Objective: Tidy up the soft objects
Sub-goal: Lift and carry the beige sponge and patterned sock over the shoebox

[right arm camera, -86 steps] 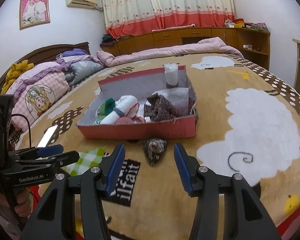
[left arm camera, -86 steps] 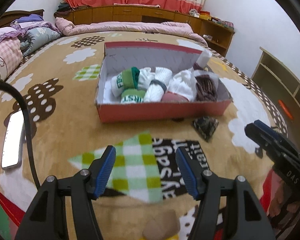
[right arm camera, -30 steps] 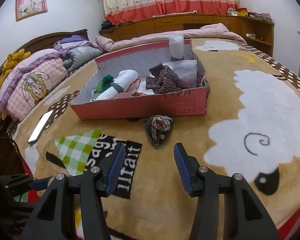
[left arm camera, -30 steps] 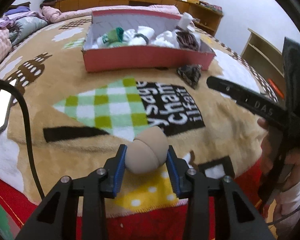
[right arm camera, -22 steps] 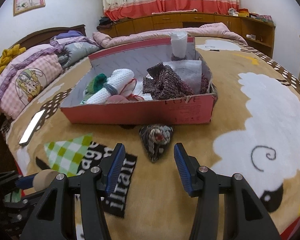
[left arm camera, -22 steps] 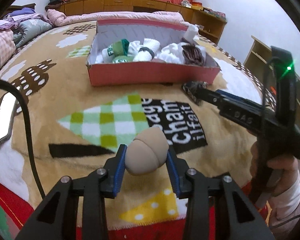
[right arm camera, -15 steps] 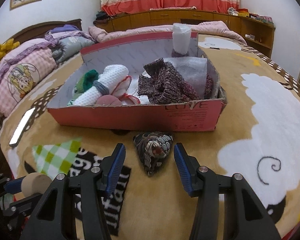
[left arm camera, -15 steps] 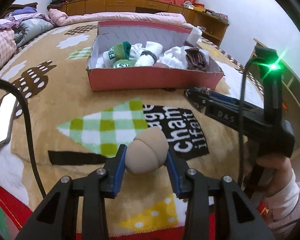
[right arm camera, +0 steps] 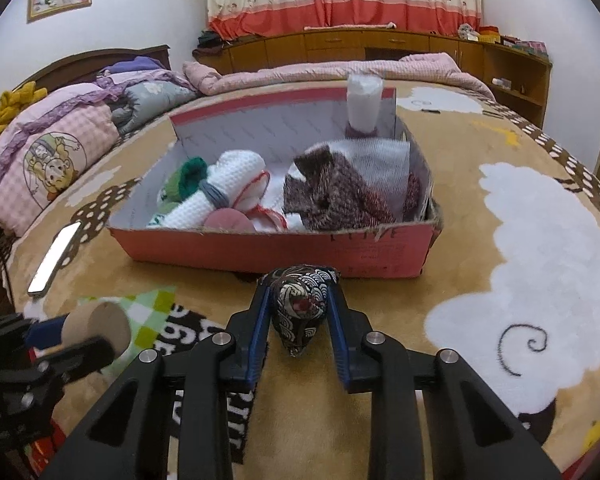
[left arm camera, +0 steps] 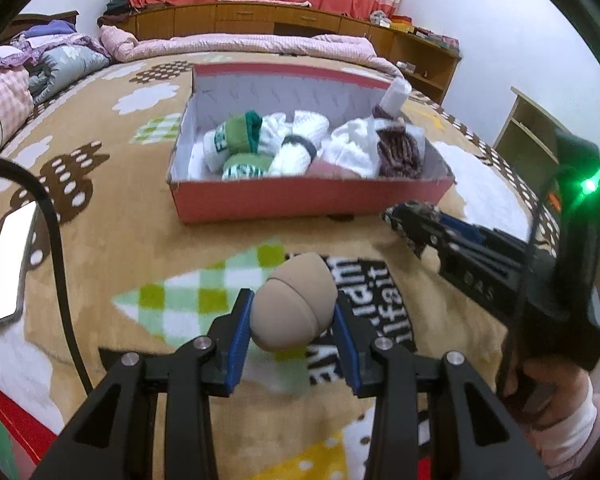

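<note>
My left gripper [left arm camera: 294,322] is shut on a beige egg-shaped soft ball [left arm camera: 294,308] and holds it above the blanket in front of the red cardboard box [left arm camera: 300,200]. The box holds rolled socks and cloths. My right gripper [right arm camera: 298,322] has closed around a dark patterned pouch [right arm camera: 300,304] lying on the blanket just in front of the box [right arm camera: 380,258]; both pads touch it. The beige ball also shows at the left of the right wrist view [right arm camera: 98,326].
A phone [left arm camera: 8,260] lies on the blanket at the left, beside a black cable [left arm camera: 60,264]. Pillows and quilts [right arm camera: 48,148] are piled at the bed's head. Wooden cabinets [left arm camera: 284,22] and a shelf [left arm camera: 540,128] stand beyond the bed.
My right gripper moved forward to the patterned pouch and closed on it. My left gripper picked up the beige ball earlier and has carried it up and toward the box.
</note>
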`<control>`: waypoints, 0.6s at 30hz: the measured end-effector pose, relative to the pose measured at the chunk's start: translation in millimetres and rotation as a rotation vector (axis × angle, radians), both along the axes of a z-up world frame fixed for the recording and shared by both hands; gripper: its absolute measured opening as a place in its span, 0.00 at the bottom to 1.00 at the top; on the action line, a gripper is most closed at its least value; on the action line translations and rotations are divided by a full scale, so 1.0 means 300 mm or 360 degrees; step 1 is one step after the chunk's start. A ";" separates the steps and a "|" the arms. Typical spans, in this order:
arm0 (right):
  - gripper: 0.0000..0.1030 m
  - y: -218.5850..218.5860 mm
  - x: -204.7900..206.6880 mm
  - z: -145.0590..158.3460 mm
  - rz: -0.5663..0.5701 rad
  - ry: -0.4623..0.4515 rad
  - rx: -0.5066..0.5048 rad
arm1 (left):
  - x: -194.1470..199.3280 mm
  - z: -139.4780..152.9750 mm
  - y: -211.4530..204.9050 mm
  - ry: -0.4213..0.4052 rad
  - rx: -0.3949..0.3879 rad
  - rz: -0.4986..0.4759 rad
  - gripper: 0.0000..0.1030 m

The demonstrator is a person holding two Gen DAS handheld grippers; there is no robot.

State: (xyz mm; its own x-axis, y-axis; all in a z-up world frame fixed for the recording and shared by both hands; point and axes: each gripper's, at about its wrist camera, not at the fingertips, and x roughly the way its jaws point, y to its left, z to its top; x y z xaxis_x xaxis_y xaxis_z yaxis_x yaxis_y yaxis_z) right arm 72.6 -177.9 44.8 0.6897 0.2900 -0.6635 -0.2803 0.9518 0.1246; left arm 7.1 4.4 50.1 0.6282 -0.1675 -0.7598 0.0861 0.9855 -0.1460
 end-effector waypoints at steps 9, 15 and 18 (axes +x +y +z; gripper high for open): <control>0.28 0.002 -0.013 0.101 0.0011 -0.0091 0.0008 | 0.072 0.074 -0.004 -0.0086 0.0020 0.0027 0.39; 0.28 0.008 0.006 0.149 0.0014 -0.0143 -0.0005 | 0.134 0.117 0.001 -0.0127 0.0017 0.0060 0.39; 0.28 0.014 0.020 0.167 0.0016 -0.0163 -0.0007 | 0.168 0.143 0.004 -0.0149 0.0024 0.0076 0.39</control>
State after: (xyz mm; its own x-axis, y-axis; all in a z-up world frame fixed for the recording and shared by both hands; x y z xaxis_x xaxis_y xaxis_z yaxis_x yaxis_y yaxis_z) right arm 78.5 -173.8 94.8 0.7511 0.2945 -0.5908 -0.3011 0.9493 0.0903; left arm 57.6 5.7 92.9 0.7037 -0.1246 -0.6995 0.0515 0.9909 -0.1247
